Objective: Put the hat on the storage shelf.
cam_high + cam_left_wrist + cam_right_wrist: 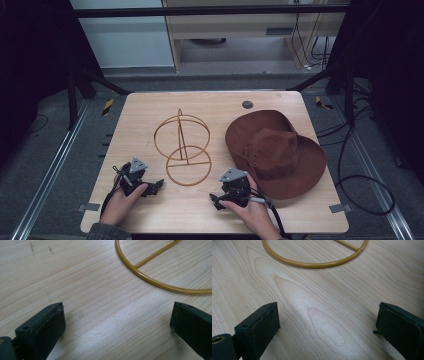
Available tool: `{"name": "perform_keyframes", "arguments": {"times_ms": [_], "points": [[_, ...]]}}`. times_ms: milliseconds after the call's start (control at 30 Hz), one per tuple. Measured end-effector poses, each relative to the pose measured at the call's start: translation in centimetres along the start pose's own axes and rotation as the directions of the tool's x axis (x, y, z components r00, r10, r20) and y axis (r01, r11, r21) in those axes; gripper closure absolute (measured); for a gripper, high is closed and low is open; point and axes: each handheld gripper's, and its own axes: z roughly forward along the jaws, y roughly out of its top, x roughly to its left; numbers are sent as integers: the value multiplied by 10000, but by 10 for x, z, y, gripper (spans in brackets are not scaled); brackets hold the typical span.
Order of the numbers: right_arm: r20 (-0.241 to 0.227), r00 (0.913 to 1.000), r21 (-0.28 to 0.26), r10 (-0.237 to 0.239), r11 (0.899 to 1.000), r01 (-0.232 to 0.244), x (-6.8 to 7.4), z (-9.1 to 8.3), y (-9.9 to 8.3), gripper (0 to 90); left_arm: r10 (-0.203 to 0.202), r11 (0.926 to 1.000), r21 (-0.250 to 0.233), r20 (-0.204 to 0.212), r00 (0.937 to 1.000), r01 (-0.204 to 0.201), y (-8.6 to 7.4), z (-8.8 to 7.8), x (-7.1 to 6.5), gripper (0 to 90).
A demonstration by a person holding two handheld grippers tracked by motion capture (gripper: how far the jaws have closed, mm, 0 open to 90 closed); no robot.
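Gold-painted wire forms a hat stand [183, 150] at the middle of a pale wooden table [150, 107], just ahead of two hand-held grippers resting near the front edge. Its flat base is a ring crossed by one straight bar, and from that bar a thin post rises into two hoops set crosswise, sketching an open globe. The left gripper [156, 186] lies just to the left of the base ring, its jaws pointing toward it; the right gripper [216, 198] lies just to the ring's right, its jaws also turned inward. Neither tool touches the wire.

In the left gripper view, the left gripper [117, 322] holds its black jaws wide apart over bare wood grain, with nothing between them, while an arc of the ring and its crossbar [152, 280] curves ahead and to the right. In the right gripper view, the right gripper [328, 322] is likewise spread wide and grips nothing, with the near arc of the ring [312, 264] lying ahead and well clear of the pads.

A brown felt hat [275, 150] with a broad floppy brim sits crown-up just beyond and to the right of the right gripper, its brim close beside the hand that holds that tool. The hat and the stand lie apart, side by side.
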Motion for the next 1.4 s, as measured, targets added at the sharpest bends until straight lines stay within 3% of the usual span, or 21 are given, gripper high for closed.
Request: {"name": "perform_keyframes", "arguments": {"times_ms": [367, 467, 533, 700, 833, 933, 1033, 1167, 1200, 1233, 1367, 1400], "points": [[5, 10000, 8, 10, 10000, -10, 0, 0, 0, 52, -1, 10000, -1, 2, 10000, 1, 0, 0, 0, 0], [71, 10000, -96, 35, 9999, -34, 0, -4, -2, 123, -4, 10000, -8, -10, 10000, 4, 0, 0, 0, 0], [-42, 10000, -100, 80, 9999, -80, 1, -9, -1, 123, -4, 10000, -8, -10, 10000, 4, 0, 0, 0, 0], [-387, 9992, -521, -53, 9986, 32, 10, -27, 9, 122, 5, 10000, 11, -23, 10000, -5, 0, 0, 0, 0], [-600, 9978, -691, -282, 9973, 240, 15, -52, 24, 119, 17, 10000, -2, -11, 10000, -17, 0, 0, -1, 0], [-231, 9962, -426, -836, 9957, 825, 13, -74, 36, 113, 25, 10000, -8, -2, 10000, -25, -1, -1, -1, 0], [75, 9940, 68, -1087, 9941, 1087, -4, -103, 53, 90, 28, 10000, -4, -1, 10000, -28, 0, -1, -1, 0], [597, 9914, 500, -1164, 9923, 1135, -27, -120, 62, 93, 30, 10000, -5, -1, 10000, -30, 0, -1, -1, 0], [822, 9902, 549, -1128, 9926, 1085, -36, -126, 63, 98, 30, 10000, -6, -1, 10000, -30, 0, -1, -1, 0], [1075, 9895, 737, -967, 9933, 890, -53, -135, 65, 103, 24, 10000, -8, -1, 10000, -24, 0, -1, -1, 0], [1554, 9849, 1272, -766, 9902, 569, -88, -146, 63, 129, 21, 10000, -8, -5, 10000, -21, -1, -1, -1, 0], [1554, 9849, 1272, -766, 9902, 569, -88, -146, 63, 129, 23, 10000, -9, -5, 10000, -23, 0, -1, -1, 0]]}}
